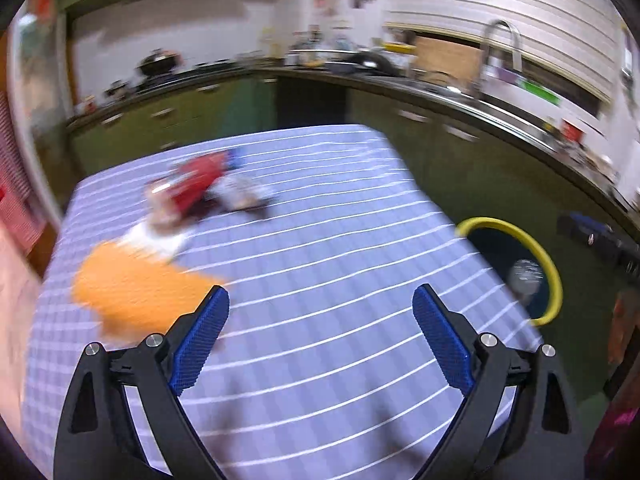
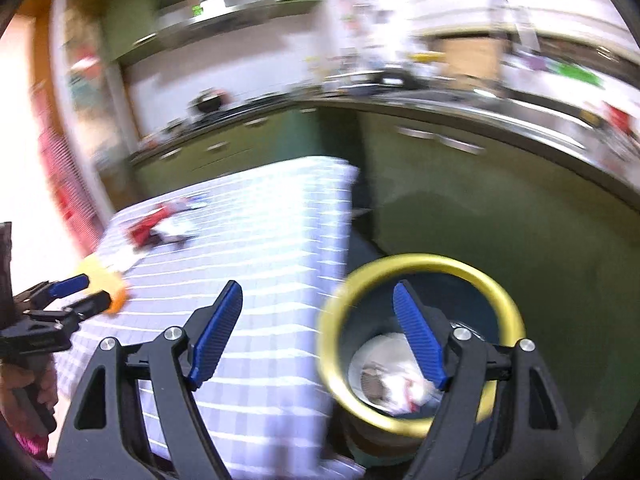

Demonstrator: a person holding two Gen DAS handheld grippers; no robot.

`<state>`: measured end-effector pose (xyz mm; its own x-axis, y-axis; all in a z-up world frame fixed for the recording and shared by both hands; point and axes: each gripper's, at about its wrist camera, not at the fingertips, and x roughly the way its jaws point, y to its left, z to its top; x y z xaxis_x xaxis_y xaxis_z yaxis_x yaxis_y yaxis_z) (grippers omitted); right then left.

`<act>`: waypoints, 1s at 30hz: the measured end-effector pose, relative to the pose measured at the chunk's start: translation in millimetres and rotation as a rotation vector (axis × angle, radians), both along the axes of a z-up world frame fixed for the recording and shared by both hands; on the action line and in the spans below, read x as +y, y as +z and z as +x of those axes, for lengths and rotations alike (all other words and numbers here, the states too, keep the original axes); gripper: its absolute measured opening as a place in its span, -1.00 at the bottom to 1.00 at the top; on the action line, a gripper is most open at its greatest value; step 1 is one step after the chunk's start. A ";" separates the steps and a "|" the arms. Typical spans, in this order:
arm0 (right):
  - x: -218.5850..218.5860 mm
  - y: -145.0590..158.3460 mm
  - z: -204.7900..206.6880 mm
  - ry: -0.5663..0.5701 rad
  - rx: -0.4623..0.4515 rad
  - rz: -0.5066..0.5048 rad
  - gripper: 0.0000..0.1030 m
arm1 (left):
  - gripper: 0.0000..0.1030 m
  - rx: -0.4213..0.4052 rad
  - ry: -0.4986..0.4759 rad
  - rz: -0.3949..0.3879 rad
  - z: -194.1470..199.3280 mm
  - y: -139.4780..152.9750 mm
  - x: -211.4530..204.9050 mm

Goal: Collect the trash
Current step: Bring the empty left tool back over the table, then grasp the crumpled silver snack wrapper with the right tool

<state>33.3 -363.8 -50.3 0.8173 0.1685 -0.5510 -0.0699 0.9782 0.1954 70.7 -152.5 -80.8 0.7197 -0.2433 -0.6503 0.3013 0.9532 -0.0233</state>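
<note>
Blue-padded fingers of the left gripper (image 1: 321,300) stand wide apart with nothing between them, hovering over the checked tablecloth of the table (image 1: 340,240). Spread the same way, the right gripper (image 2: 318,298) is also empty; it hangs over the table's edge, one finger above the cloth and the other above the yellow-rimmed trash bin (image 2: 420,264) on the floor beside the table. Crumpled white and red scraps already lie inside that bin.

Judging by this, one drop-off looks finished and the step in hand is going back for more. What remains is a blurred heap on the far left part of the table: an orange wrapper (image 1: 132,292) nearest, a white scrap (image 1: 160,240) beyond it, then a red packet (image 1: 198,184) and a pale wrapper (image 1: 244,194). The orange wrapper lies just left of the left gripper's left finger, apart from it; the rest sits further off.

Next, the left gripper probably needs to swing left, drop onto the flat orange wrapper and pinch it.
</note>
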 end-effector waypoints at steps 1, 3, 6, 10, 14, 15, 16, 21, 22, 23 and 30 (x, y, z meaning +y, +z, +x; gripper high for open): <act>15.5 2.2 13.0 0.060 0.008 -0.009 0.43 | 0.78 0.001 0.029 -0.005 -1.6 -1.3 16.7; 56.7 5.4 46.0 0.192 0.028 -0.063 0.43 | 0.78 0.002 0.081 -0.014 -3.9 -3.2 47.7; 106.0 7.6 90.5 0.327 0.050 -0.122 0.43 | 0.78 -0.006 0.146 -0.028 -8.4 -3.8 87.8; 157.4 2.2 161.7 0.460 0.118 -0.155 0.43 | 0.79 -0.016 0.172 -0.040 -11.1 -2.3 110.7; 196.1 -15.9 221.5 0.510 0.174 -0.231 0.43 | 0.79 -0.019 0.161 -0.034 -11.5 -4.2 113.5; 197.5 -21.1 231.4 0.515 0.194 -0.239 0.43 | 0.79 -0.018 0.159 -0.031 -10.7 -3.1 110.7; 199.6 -26.9 242.1 0.516 0.214 -0.237 0.43 | 0.79 -0.019 0.160 -0.028 -8.9 -3.3 110.4; 204.1 -53.2 286.9 0.518 0.312 -0.233 0.43 | 0.79 -0.013 0.170 -0.025 -2.5 -4.5 111.6; 205.2 -57.7 291.2 0.524 0.329 -0.228 0.41 | 0.79 -0.010 0.175 -0.024 -0.9 -5.1 112.7; 207.6 -62.0 293.7 0.529 0.342 -0.230 0.33 | 0.79 -0.008 0.178 -0.024 -0.4 -5.5 113.5; 209.3 -71.5 290.1 0.535 0.343 -0.240 -0.28 | 0.79 0.004 0.186 -0.027 5.8 -11.3 115.1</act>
